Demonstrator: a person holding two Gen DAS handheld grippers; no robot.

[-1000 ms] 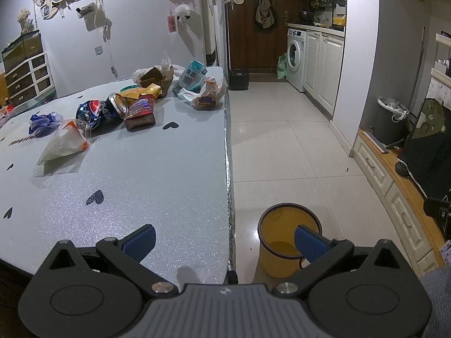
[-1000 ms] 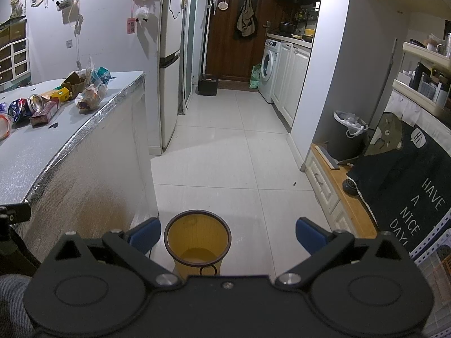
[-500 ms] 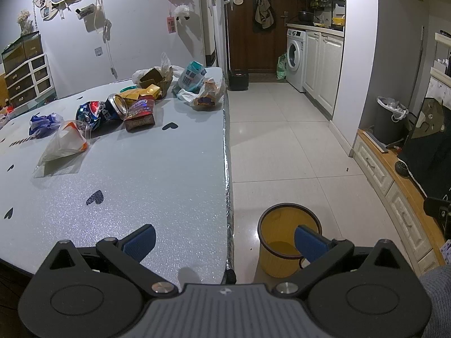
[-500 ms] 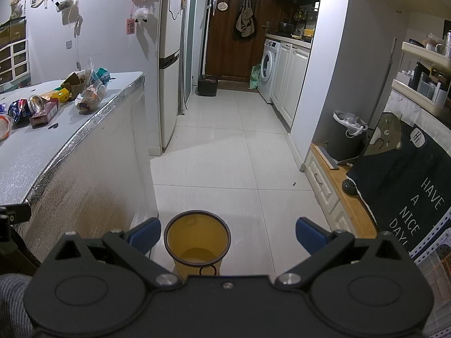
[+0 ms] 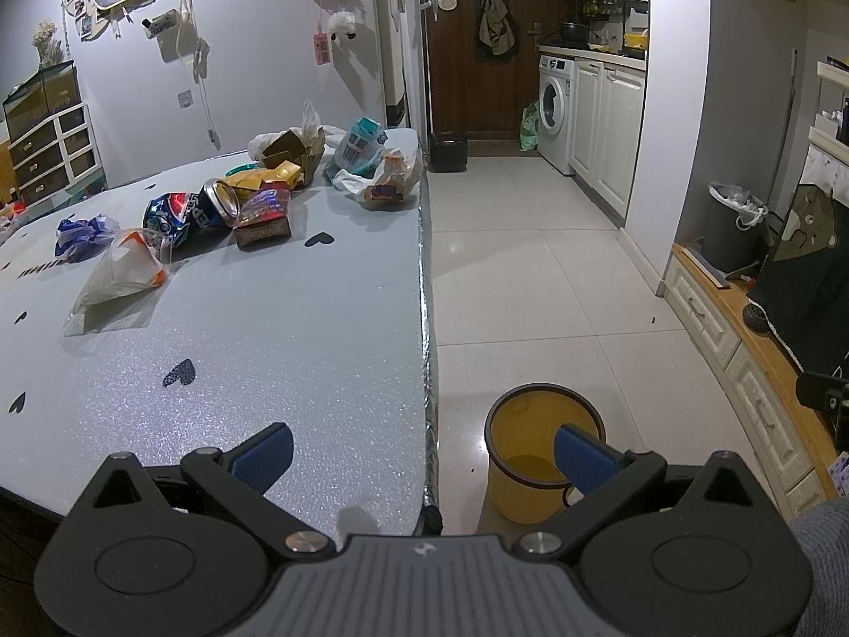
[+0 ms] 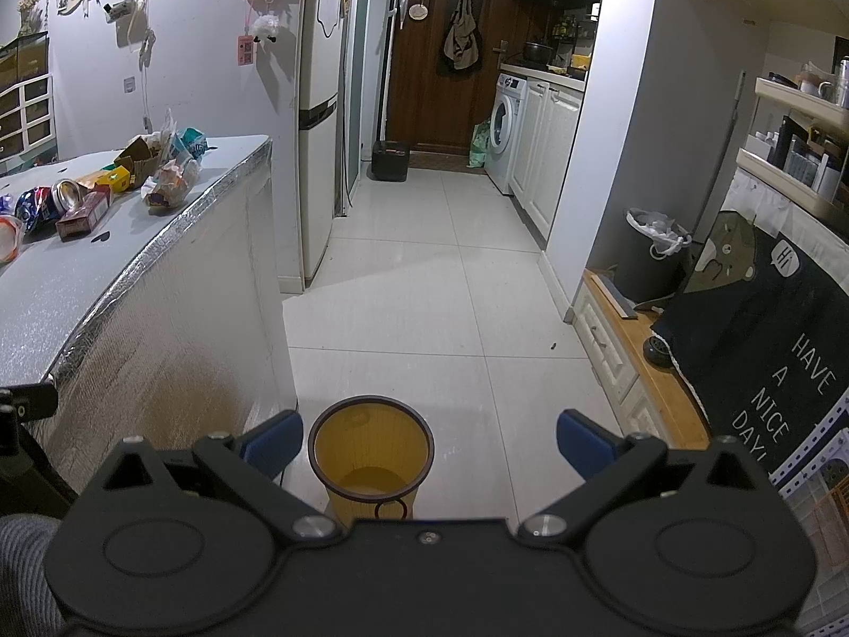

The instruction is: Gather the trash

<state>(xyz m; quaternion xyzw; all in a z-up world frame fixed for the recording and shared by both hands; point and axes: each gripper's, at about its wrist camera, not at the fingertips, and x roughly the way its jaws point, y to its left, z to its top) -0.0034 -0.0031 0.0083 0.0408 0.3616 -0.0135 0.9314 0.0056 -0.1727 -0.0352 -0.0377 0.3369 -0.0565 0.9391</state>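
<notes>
Several pieces of trash lie clustered at the far end of the table, near its right edge, well apart from both grippers. The yellow bin stands on the floor just beside the table's near corner and appears empty.

Handling, largest item first:
- Clear plastic bag: judged light, soft and slippery. Pinch a gathered fold, not a flat face.
- Crushed Pepsi can: lies on its side, open end toward the table's right edge. Judged light, thin-walled, likely to roll. Close across the dented body.
- Bread wrapper: soft film with contents inside. Grip the bunched upper part.
- Small brown carton: stiff, flat-sided; the easiest item to clamp across its narrow faces.
- Purple wrapper: crumpled, very light. Take it at its bulk.

Pose: the left gripper is level over the table's near edge, pointing along it toward the trash, fingers spread wide with nothing between them. The right gripper is held lower, over the floor above the bin, fingers likewise spread and unloaded.
</notes>
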